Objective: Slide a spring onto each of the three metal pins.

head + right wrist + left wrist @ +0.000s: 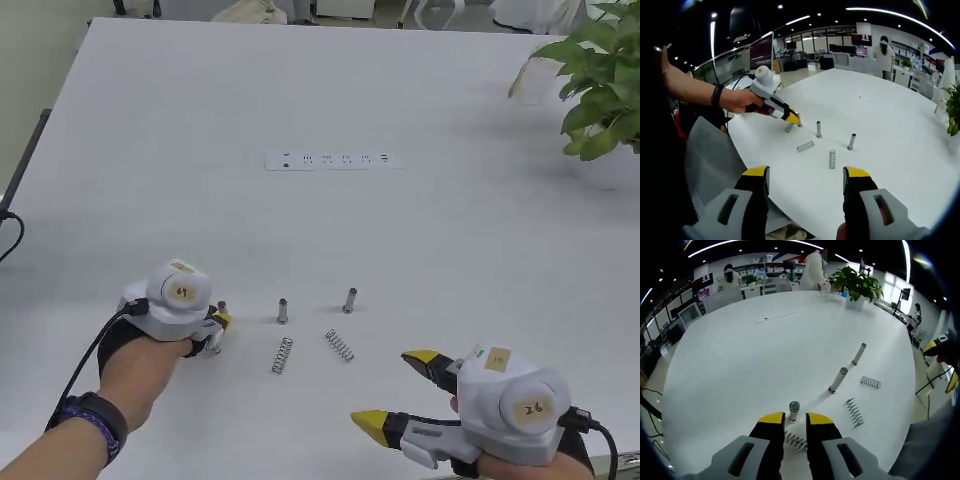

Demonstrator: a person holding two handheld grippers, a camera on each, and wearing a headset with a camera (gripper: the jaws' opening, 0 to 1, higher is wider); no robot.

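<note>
Left pin [221, 306] stands upright on the tabletop [300, 80], just ahead of the left hand-held gripper [216, 322] tips. Middle pin [282, 311] and right pin [350, 300] are upright in a row to its right; all three are bare. Held spring [795, 441] lies across the narrow gap of the left hand-held gripper's jaws, pinched there just behind the left pin. Two more lie flat on the near side of the row: left loose spring [283, 355] near of the middle pin, right loose spring [339, 345] near of the right pin, the two apart. Right hand-held gripper [393, 390] has its jaws wide apart and empty, near-right of the springs and close to the tabletop's near edge. Far of the pins is wide bare surface up to a power strip [334, 160]. Plant [600, 80] at far right. The tabletop's left edge is well apart from the left hand [150, 362].
</note>
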